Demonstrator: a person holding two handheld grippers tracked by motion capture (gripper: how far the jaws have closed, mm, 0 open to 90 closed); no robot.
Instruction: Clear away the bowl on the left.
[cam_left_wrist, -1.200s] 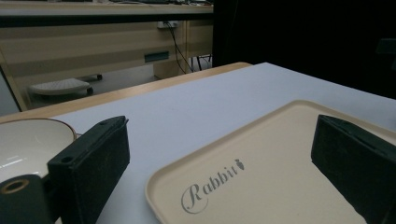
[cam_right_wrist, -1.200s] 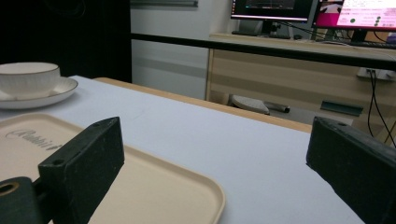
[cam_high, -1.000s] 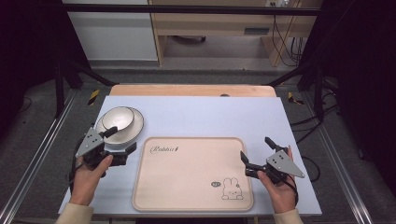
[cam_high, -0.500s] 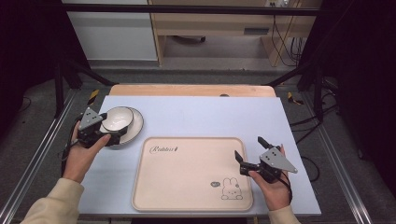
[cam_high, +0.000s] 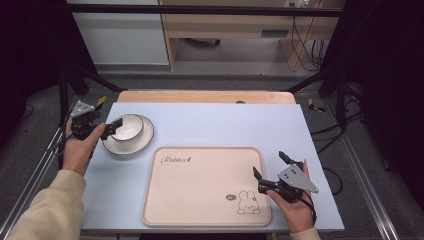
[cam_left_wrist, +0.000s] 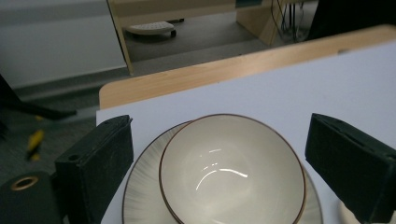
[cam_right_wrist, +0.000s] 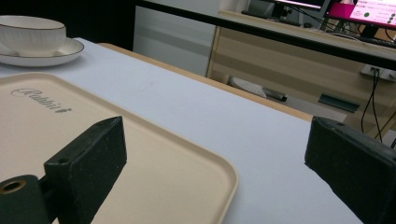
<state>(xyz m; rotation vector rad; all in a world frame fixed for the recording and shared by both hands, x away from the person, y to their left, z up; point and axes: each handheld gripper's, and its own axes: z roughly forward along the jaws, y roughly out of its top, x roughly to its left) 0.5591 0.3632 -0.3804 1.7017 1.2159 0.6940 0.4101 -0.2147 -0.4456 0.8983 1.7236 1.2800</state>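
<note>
Since the earlier frame, the left gripper (cam_high: 111, 129) has travelled toward 12 o'clock with the bowl (cam_high: 127, 127) and saucer (cam_high: 143, 141), which now sit at the table's 10 o'clock. Its jaws stand spread, flanking the bowl (cam_left_wrist: 232, 169) without contact. Risk: closing off-centre could tip the bowl off the saucer (cam_left_wrist: 141, 185). The table's left edge lies near. The right gripper (cam_high: 270, 167) hangs open at 4 o'clock over the tray (cam_high: 200, 210) corner; open room lies toward 1 o'clock.

White brown-rimmed bowl (cam_high: 127, 127) sits upright on plate (cam_high: 142, 142).
</note>
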